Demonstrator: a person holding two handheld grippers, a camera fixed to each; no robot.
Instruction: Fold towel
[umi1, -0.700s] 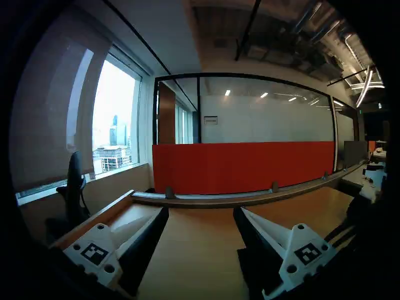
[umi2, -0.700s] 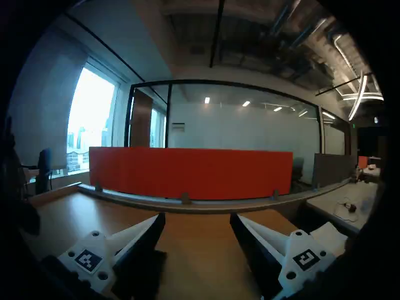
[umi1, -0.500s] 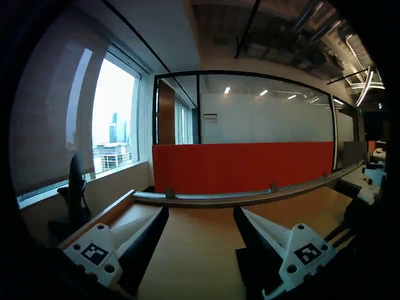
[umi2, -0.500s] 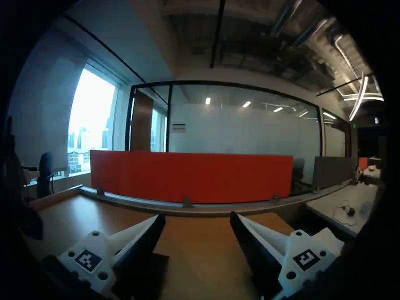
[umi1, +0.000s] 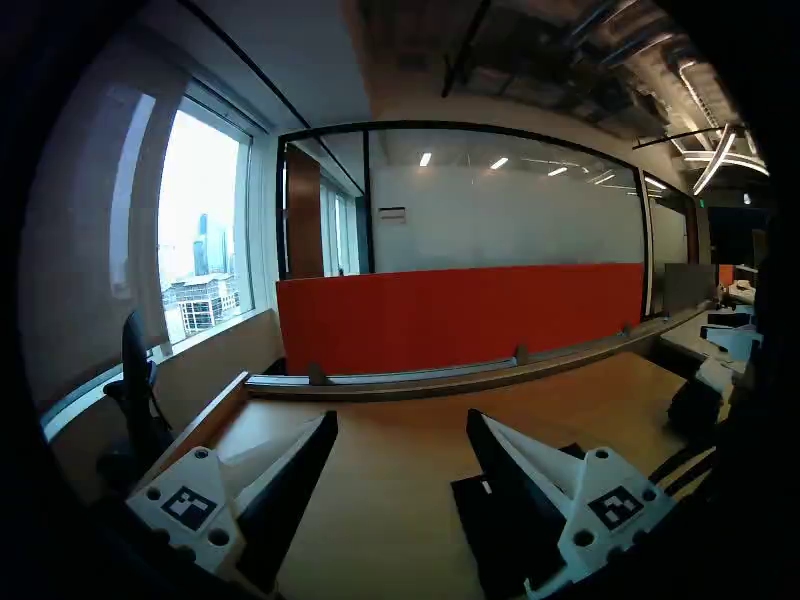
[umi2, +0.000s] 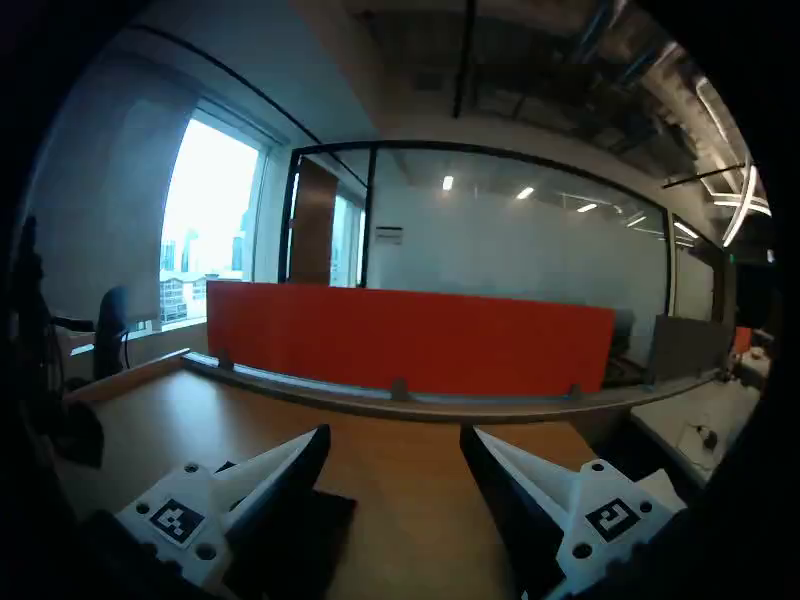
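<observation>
Dark patch (umi1: 480, 525) below my left gripper (umi1: 400, 415): partly hidden by finger, ID unclear. Similar patch (umi2: 322, 515) below my right gripper (umi2: 395, 430).

The left gripper (umi1: 400, 420) has two white plastic fingers (umi1: 250, 480) tapering to points, with black inner faces. Each bears a square black-and-white tag (umi1: 188, 507) ringed by dark screw holes (umi1: 200, 453). The right gripper (umi2: 395, 432) looks alike. Thin black cables (umi1: 690, 468) run beside the left gripper's right finger.

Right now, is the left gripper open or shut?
Open. The left gripper has its two fingers wide apart, with the bare wooden desk showing between them and nothing held.
</observation>
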